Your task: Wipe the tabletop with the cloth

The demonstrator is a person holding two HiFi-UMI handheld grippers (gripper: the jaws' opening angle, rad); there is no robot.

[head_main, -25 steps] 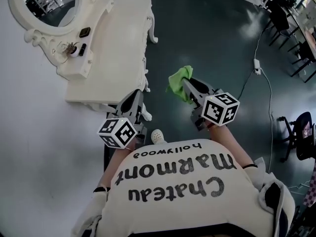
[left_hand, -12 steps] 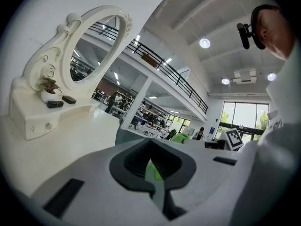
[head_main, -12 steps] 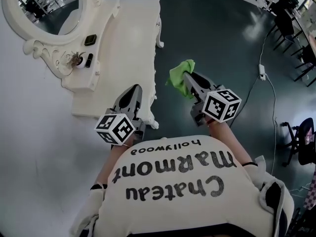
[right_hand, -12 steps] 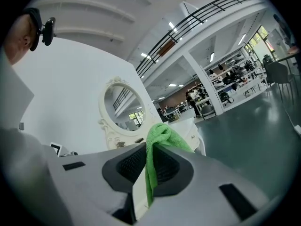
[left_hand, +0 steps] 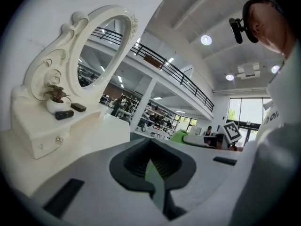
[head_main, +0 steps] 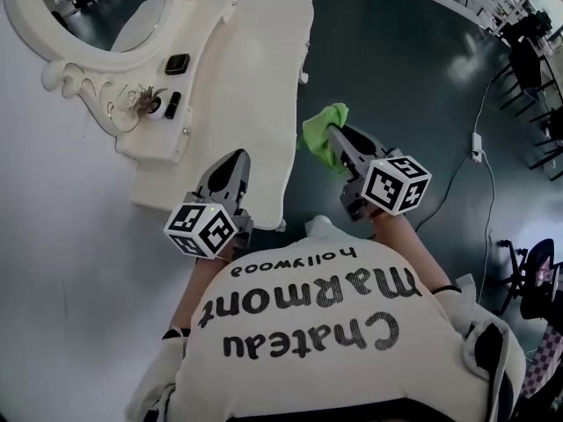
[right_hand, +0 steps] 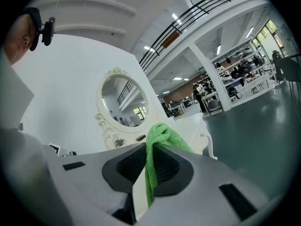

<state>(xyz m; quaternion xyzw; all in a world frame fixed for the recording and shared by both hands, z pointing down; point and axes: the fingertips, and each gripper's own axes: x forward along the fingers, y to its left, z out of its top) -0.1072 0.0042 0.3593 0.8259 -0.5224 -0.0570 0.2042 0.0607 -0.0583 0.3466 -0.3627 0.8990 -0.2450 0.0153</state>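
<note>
**Cloth.** The green microfibre cloth [head_main: 320, 130] is pinched between the fingers [right_hand: 188, 182] of the right gripper [head_main: 335, 139]. In the right gripper view a fold of it passes between the two pads and the rest bunches above the tips. It hangs over the floor [head_main: 405, 69], just beside the long outer edge of the surface [head_main: 255, 69], and does not appear to touch it.

**Handling.** Expect a light, limp, non-fragile item. It will drape and bunch, and it will drag on the painted top rather than slide freely. The present hold takes one fold at an edge, so only the loose bunch ahead of the tips can meet the surface. Pressing that bunch flat should spread the contact.

**Left gripper.** The left gripper [head_main: 230, 167] is above the near edge of the surface. Its fingers [left_hand: 94, 173] are closed together with nothing between them.

**Obstructions.** The raised drawer shelf [head_main: 154, 134] under the oval mirror [head_main: 84, 11] runs along the wall edge. It carries a small potted plant [head_main: 148, 101] and two small black objects [head_main: 177, 63]. The open part of the surface carries nothing visible. The carved edge and corners may snag the cloth.
</note>
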